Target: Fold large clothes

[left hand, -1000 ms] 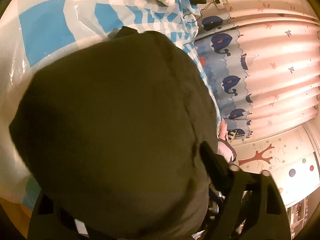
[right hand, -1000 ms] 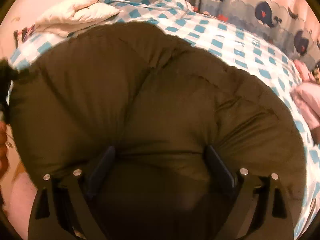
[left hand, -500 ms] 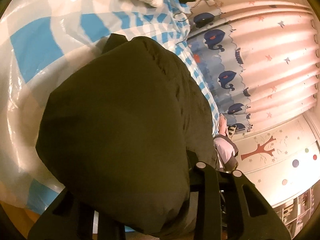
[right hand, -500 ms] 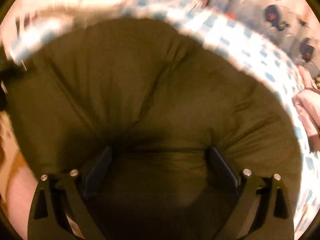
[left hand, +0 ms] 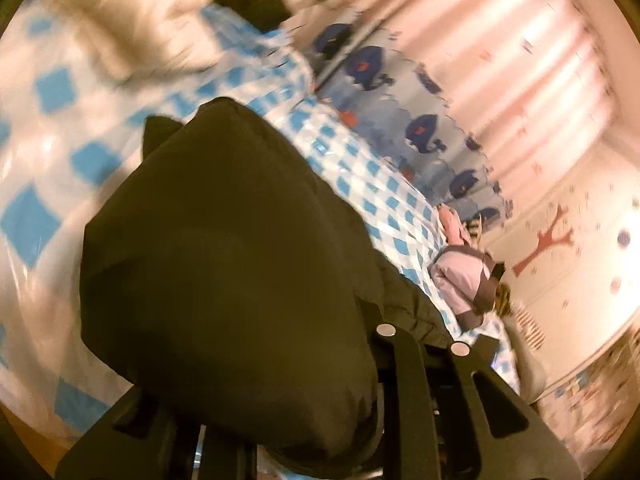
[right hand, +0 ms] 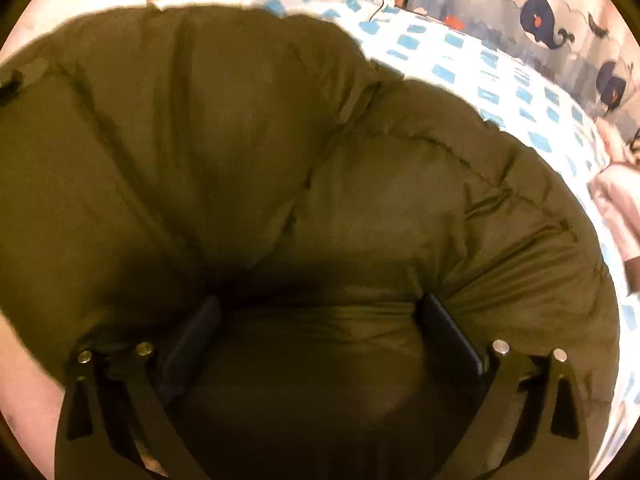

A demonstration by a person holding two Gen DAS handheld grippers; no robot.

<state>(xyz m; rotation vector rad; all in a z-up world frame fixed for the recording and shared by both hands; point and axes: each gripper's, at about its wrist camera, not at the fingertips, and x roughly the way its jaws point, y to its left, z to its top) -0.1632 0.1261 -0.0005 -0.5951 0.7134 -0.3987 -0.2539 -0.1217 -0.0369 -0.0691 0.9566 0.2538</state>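
- A bed [left hand: 60, 92] carries everything; its cover is a glossy sheet of blue and white checks, seen in both wrist views
- A dark olive padded jacket [right hand: 280, 160] lies bunched on the bed, quilted seams running across its puffed panels; it fills most of the right wrist view and reaches toward the near edge of the bed
- The left gripper [left hand: 360, 364] has just been closing its jaws, and they now pinch a fold of the jacket [left hand: 224, 248], which drapes over the gripper and hides its left finger
- The right gripper [right hand: 320, 320] has its jaws spread wide, the dark pads [right hand: 448, 328] sunk into the jacket's padding on either side of a bulge of fabric; they have just been opening further, with cloth between them but not squeezed
- At the far end of the bed lies a white fluffy bundle [left hand: 132, 28], blurred, with something black [left hand: 252, 4] just beyond it
- Along the far edge of the bed hangs a curtain [left hand: 540, 60], pink with small stars above and a pale blue band of dark whales [right hand: 540, 16] below
- A pink and grey garment [left hand: 468, 276] lies near the bed's right corner
- Beyond it the wall [left hand: 572, 280] is pale, with a red tree sticker [left hand: 544, 244] and coloured dots
- A strip of wooden floor [left hand: 36, 436] shows past the near edge of the bed
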